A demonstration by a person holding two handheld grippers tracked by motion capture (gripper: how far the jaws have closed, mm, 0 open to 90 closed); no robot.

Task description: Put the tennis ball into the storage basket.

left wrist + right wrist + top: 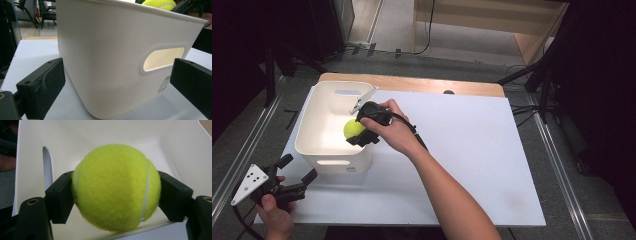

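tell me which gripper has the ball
The right gripper, over the white bin: its jaws clamp the tennis ball. The left gripper sits open outside the bin.

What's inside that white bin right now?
A yellow tennis ball, clamped in the right gripper, hangs over the white bin near its right wall. The bare white floor shows elsewhere; the patch under the ball and gripper is covered.

The tennis ball [116, 187] is looking fuzzy, that matt yellow-green felt with a smooth pale seam. The white bin [112, 57] at frame centre is showing smooth plastic with a soft sheen. The gripper pads [61, 200] are looking like matt black plastic. The white tabletop [472, 150] is looking flat and matt, with a wooden edge [412, 84] peeking out up top.
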